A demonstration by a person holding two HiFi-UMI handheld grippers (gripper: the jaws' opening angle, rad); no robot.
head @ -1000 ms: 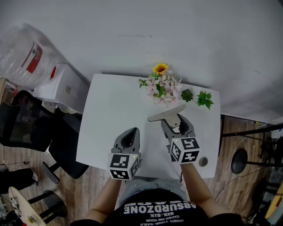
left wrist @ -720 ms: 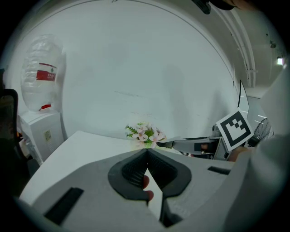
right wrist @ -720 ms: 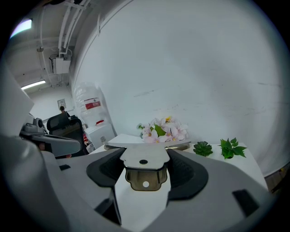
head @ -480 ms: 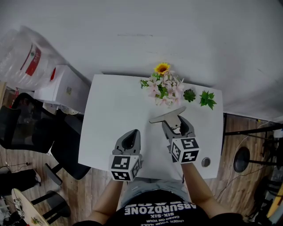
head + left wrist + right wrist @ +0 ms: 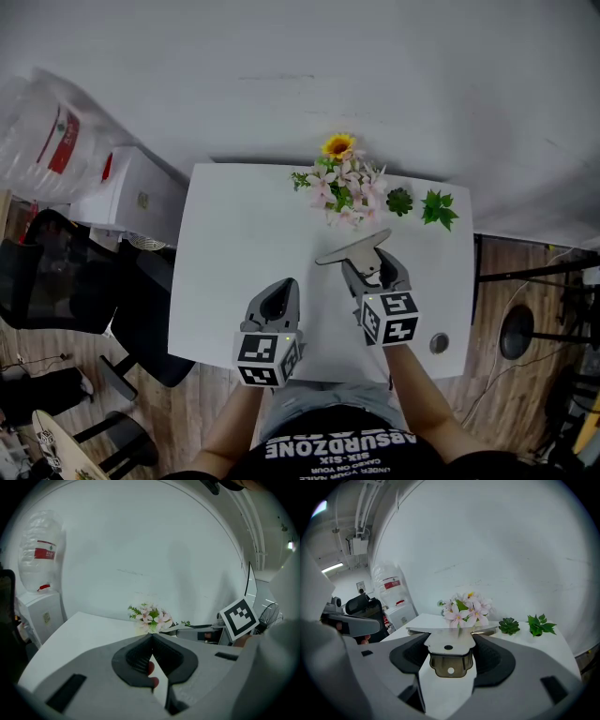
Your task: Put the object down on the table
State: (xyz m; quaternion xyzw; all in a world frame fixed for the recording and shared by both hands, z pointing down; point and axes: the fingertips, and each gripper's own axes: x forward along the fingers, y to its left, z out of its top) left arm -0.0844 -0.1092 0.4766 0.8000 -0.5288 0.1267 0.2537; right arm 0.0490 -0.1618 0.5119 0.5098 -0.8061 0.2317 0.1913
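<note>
The right claw (image 5: 367,266) pinches one flat steel scraper with a smoky handle (image 5: 354,246) above the white rectangular table (image 5: 234,234), whose left half lies bare. The left claw (image 5: 281,288), pressed together on nothing, hangs near the front edge. One pink flower bunch (image 5: 345,180) and two small green plants (image 5: 399,201) line the far edge.

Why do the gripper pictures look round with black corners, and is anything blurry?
Left gripper view and right gripper view: wide-angle lenses bend the wall into a curve and leave dark corners. Right gripper view: the metal scraper and pink flowers look sharp. Head view: soft, even light, no glare on the white table.
</note>
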